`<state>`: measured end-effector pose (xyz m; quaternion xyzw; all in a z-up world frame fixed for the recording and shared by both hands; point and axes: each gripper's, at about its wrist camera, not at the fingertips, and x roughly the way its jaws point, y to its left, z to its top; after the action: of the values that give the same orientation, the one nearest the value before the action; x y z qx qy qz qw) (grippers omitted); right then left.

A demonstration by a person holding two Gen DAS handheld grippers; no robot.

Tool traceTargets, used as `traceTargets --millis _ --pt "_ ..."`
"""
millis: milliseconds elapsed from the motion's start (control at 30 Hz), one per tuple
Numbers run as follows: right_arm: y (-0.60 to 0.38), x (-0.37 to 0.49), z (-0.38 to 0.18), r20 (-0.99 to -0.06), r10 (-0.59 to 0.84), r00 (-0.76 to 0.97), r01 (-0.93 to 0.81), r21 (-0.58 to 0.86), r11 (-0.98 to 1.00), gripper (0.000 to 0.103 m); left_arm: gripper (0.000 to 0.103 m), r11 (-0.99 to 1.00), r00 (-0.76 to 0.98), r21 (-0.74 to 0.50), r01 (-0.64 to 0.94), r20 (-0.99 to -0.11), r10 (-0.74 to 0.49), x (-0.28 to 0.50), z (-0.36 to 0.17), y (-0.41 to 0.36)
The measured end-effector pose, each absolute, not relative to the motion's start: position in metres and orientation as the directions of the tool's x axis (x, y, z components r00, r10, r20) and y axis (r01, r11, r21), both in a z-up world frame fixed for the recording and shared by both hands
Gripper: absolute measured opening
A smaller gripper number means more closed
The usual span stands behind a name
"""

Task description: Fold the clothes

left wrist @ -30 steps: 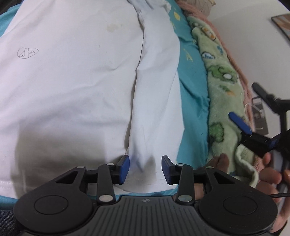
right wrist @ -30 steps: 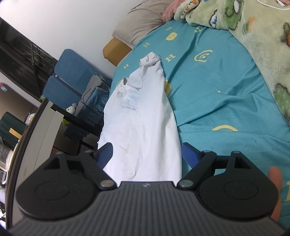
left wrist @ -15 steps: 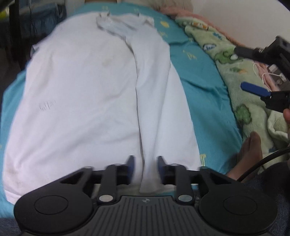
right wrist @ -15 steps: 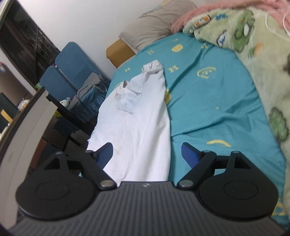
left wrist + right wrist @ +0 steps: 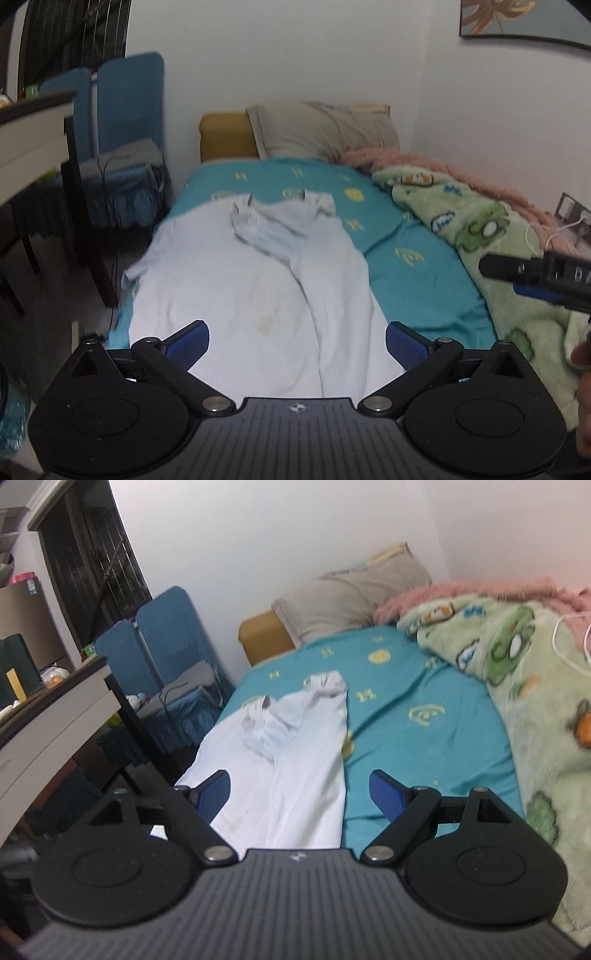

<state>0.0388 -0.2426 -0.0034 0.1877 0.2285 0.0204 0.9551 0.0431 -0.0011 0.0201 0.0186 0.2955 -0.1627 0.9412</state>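
Well, the bed (image 5: 424, 280) takes up most of the room, its teal sheet printed with yellow marks and running from the near edge to a tan pillow (image 5: 325, 129) propped against the far wall. Along the right side lies a green cartoon blanket (image 5: 491, 236) with a pink fuzzy one (image 5: 465, 590) bunched beyond it. To the left of the bed stand blue folding chairs (image 5: 122, 103) and a dark-legged desk (image 5: 55, 716). Spread lengthwise on the left half of the sheet is the white shirt (image 5: 236, 295) — its right side is folded in over the middle, a sleeve lies doubled across the collar end at the far side, and a faint yellowish stain shows near the centre. The left gripper (image 5: 297, 341) hangs above the near hem with its blue pads spread wide and nothing between them. The right gripper (image 5: 301, 792) is likewise spread wide and empty, held over the shirt's right edge — in the left camera its dark tip (image 5: 535, 275) pokes in at the right, over the green blanket, with part of a hand (image 5: 581, 369) below it.
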Motion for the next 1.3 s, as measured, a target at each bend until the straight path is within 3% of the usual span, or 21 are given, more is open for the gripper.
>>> traceTargets --millis 133,300,500,667,967,1167,1300 --pt "-0.242 0.035 0.0 -0.397 0.109 0.911 0.04 0.348 0.937 0.084 0.103 0.944 0.803 -0.075 0.322 -0.507 -0.314 0.055 0.029 -0.002" --pt "-0.236 0.037 0.0 -0.389 0.108 0.915 0.019 0.308 0.951 0.084 0.103 0.952 0.813 -0.107 0.286 -0.499 -0.301 0.069 0.01 0.02" --pt "-0.197 0.085 0.013 -0.442 0.167 0.882 -0.109 0.152 0.982 0.084 0.103 0.964 0.799 -0.1 0.246 -0.542 -0.26 0.078 -0.015 0.054" --pt "-0.124 0.175 0.019 -0.533 0.263 0.804 -0.299 0.019 0.954 0.083 0.103 0.973 0.781 -0.128 0.193 -0.58 -0.231 0.095 -0.027 0.093" --pt "0.058 0.341 -0.048 -0.702 0.343 0.624 -0.562 -0.098 0.821 0.077 0.101 0.98 0.758 -0.198 0.03 -0.634 -0.152 0.128 -0.072 0.154" --pt "0.156 0.396 -0.106 -0.745 0.37 0.555 -0.704 -0.183 0.687 0.077 0.097 0.956 0.724 -0.217 -0.199 -0.689 -0.005 0.167 -0.104 0.178" --pt "0.198 0.416 -0.143 -0.799 0.305 0.518 -0.75 -0.253 0.611 0.071 0.097 0.932 0.698 -0.241 -0.271 -0.715 0.018 0.18 -0.116 0.188"
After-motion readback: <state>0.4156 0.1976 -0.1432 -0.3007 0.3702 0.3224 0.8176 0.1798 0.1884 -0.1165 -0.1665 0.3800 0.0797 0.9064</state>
